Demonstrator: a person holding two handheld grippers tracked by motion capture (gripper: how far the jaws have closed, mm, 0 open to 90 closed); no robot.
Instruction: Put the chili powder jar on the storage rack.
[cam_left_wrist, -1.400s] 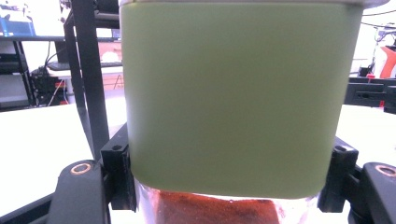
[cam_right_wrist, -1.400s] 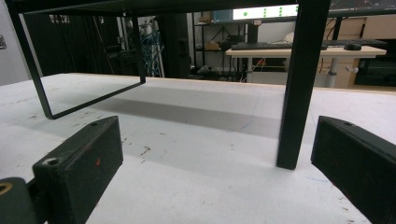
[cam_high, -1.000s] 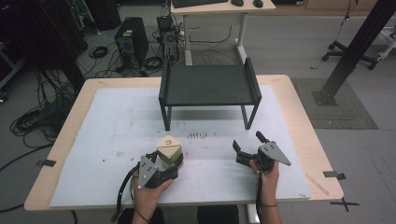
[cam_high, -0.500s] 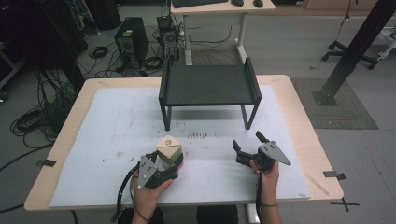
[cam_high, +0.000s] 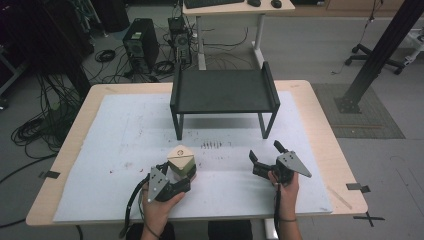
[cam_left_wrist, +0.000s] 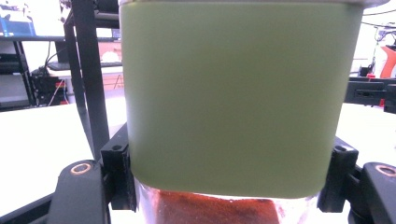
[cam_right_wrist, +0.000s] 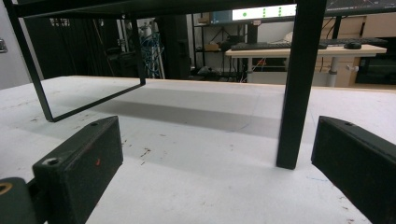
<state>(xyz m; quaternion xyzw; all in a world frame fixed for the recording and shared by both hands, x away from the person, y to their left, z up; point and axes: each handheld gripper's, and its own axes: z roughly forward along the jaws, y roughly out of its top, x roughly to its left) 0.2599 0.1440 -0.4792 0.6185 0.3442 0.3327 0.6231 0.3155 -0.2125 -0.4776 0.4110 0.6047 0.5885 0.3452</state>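
Held item: a jar (cam_high: 181, 161) with a green band, a pale lid and reddish-brown contents is clamped in the left gripper (cam_high: 176, 176); in the left gripper view the jar (cam_left_wrist: 238, 98) is seen pressed between both jaws.
Left gripper state: jaws are closed hard on the jar's lower sides; a firm grip is judged.
Jar location: at about 7 o'clock on the table (cam_high: 75, 150), on or just above the white mat (cam_high: 125, 130); contact with the mat cannot be told.
Right gripper state: the right gripper (cam_high: 265, 159) is held wide open and empty, at about 5 o'clock; nothing is seen between its jaws in the right gripper view.
Shelf: a black shelf (cam_high: 222, 92) is standing at 12 o'clock, top bare; its leg (cam_right_wrist: 299, 84) is seen near ahead of the right gripper.
Done: the pick-up of the jar is judged complete.
Left: the jar is not yet carried anywhere; the shelf at 12 o'clock is judged the likely destination, either on top or under it. Release is then still to be made.
Risk: the jar is gripped low, so tipping in transit is judged possible.
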